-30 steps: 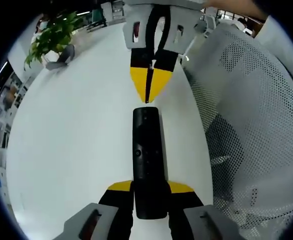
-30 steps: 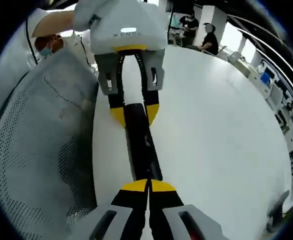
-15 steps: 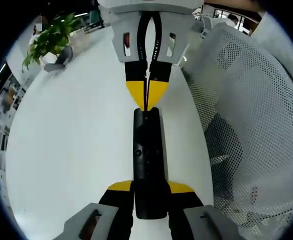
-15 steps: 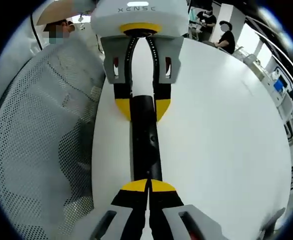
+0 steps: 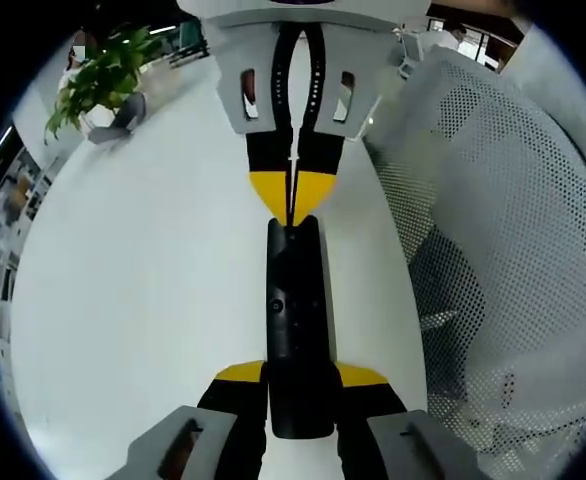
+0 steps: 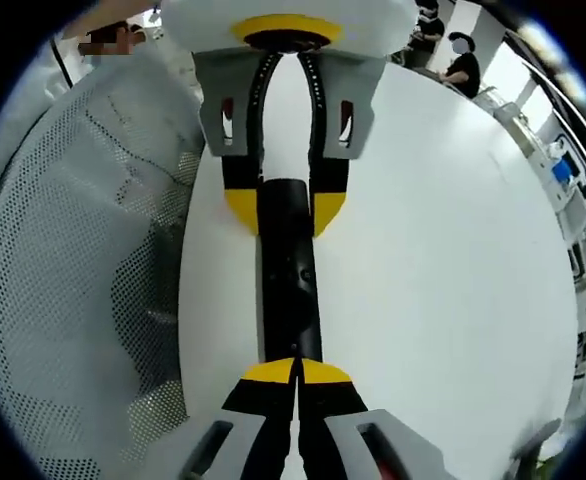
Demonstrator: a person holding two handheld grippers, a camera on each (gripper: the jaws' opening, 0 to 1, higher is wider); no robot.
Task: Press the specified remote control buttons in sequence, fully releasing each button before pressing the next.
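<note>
A broad white table (image 5: 123,300) carries everything here, and most of its top lies bare out toward the far edge, where a potted plant (image 5: 98,80) stands. Along the near edge a grey mesh chair (image 5: 513,260) presses close, its perforated back rising just beside the work.

The black remote (image 5: 296,320) lies lengthwise near that chair-side edge, over the table. The left gripper (image 5: 298,385) is clenched around one end of it, one yellow-tipped jaw on each long side, steadying it. In the right gripper view the same grasp is seen from the other end, with the remote (image 6: 290,270) running between those jaws toward the camera.

The right gripper (image 6: 297,372) has its jaws pressed together into a single wedge, holding nothing, and the tip is down at the free end of the remote. In the left gripper view that wedge (image 5: 291,200) meets the top end of the remote, seemingly touching it.

This looks like a press under way or just landing; which button in the sequence it is cannot be told, nor how many remain. The release is yet to come.

Open room lies on the bare side of the table; the chair leaves little clearance on the other.
</note>
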